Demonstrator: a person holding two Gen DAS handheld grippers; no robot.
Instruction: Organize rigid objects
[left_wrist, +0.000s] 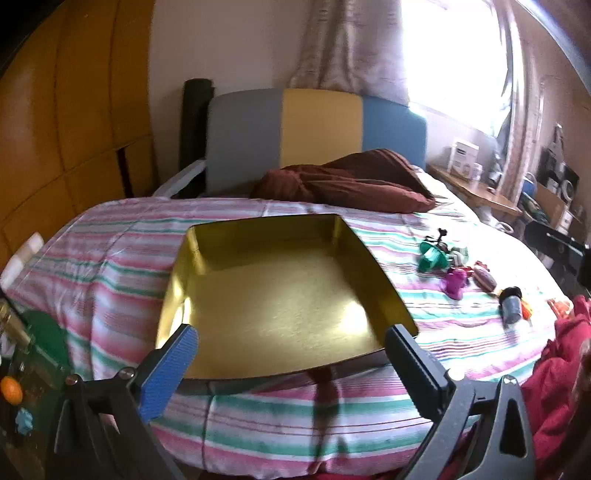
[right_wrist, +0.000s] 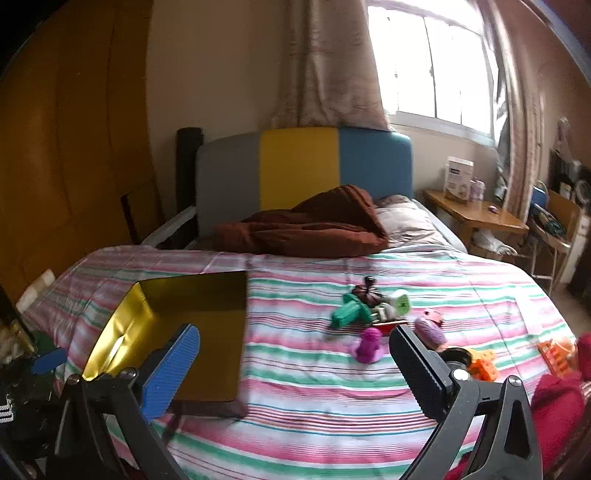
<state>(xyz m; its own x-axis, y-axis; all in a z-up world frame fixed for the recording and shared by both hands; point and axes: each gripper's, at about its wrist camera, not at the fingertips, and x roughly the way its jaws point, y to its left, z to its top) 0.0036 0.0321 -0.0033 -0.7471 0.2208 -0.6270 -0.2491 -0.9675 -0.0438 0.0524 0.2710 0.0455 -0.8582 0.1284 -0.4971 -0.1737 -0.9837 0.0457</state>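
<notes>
Lying open-topped on the striped bedspread (right_wrist: 303, 373), a gold tray (left_wrist: 280, 295) had been set toward the near left part of the bed, presumably so that it could serve as the collecting place; nothing could be seen inside it. The small rigid toys were grouped to the right of the tray and well apart from it: a green toy (right_wrist: 349, 312), a magenta figure (right_wrist: 367, 345), a purple oval piece (right_wrist: 430, 330) and orange blocks (right_wrist: 484, 363), with a dark cylindrical piece (left_wrist: 511, 302) nearer the bed's right edge. The left hand-held gripper (left_wrist: 291, 360) was held spread wide and empty over the tray's near rim, probably to steady or shift the tray. The right hand-held gripper (right_wrist: 295, 363) was likewise spread wide with nothing between its jaws, and was aimed at the bedspread between tray and toys, which suggested that a first pick was being lined up. No toy had yet been put away.
</notes>
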